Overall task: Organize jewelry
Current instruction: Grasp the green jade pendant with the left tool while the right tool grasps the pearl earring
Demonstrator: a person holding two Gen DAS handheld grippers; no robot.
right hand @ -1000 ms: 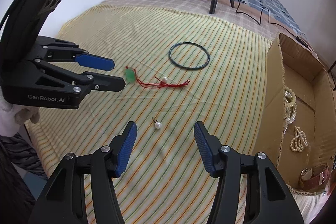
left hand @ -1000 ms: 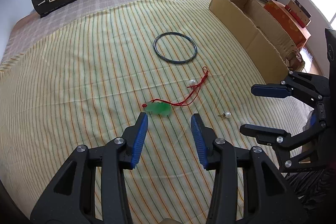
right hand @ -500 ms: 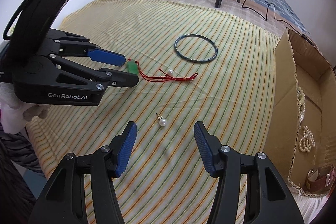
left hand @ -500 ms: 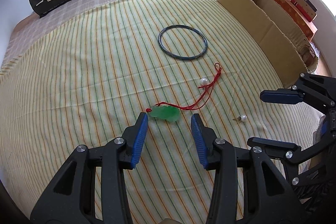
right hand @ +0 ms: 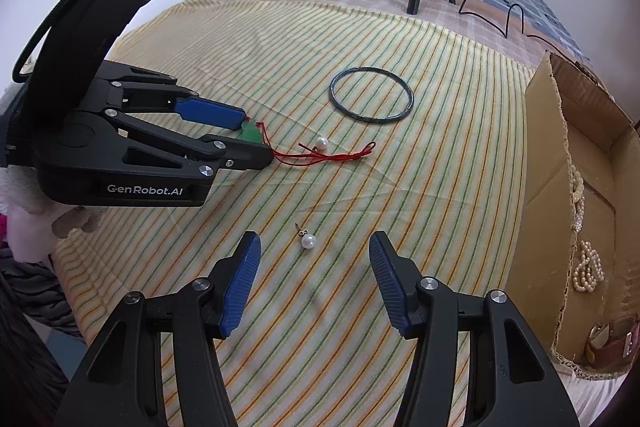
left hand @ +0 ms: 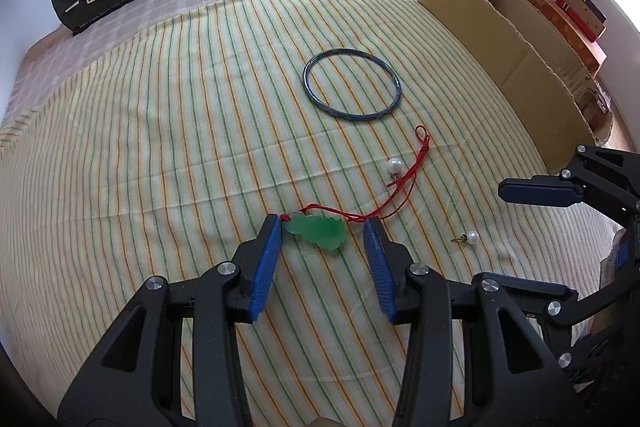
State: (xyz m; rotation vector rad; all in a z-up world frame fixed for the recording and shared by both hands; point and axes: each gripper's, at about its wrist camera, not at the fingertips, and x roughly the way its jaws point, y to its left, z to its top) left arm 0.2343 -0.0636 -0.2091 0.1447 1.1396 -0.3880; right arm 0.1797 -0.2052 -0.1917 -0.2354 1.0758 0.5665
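Here, on a bed [left hand: 120,131] under a striped sheet, a cardboard box [right hand: 560,163] at three o'clock already holds pearl strands. A dark bangle [left hand: 352,85] lies at twelve o'clock. The left claw [left hand: 324,227], partly open, straddles a green pendant [left hand: 318,229] on its red cord [left hand: 400,183] without pinching it. The right claw [right hand: 314,247], also partly open and empty, hovers over a pearl earring [right hand: 308,241]; a second one [right hand: 321,143] rests by the cord. Pick-up appears in hand: each claw likely must drop, close, then carry to the box.
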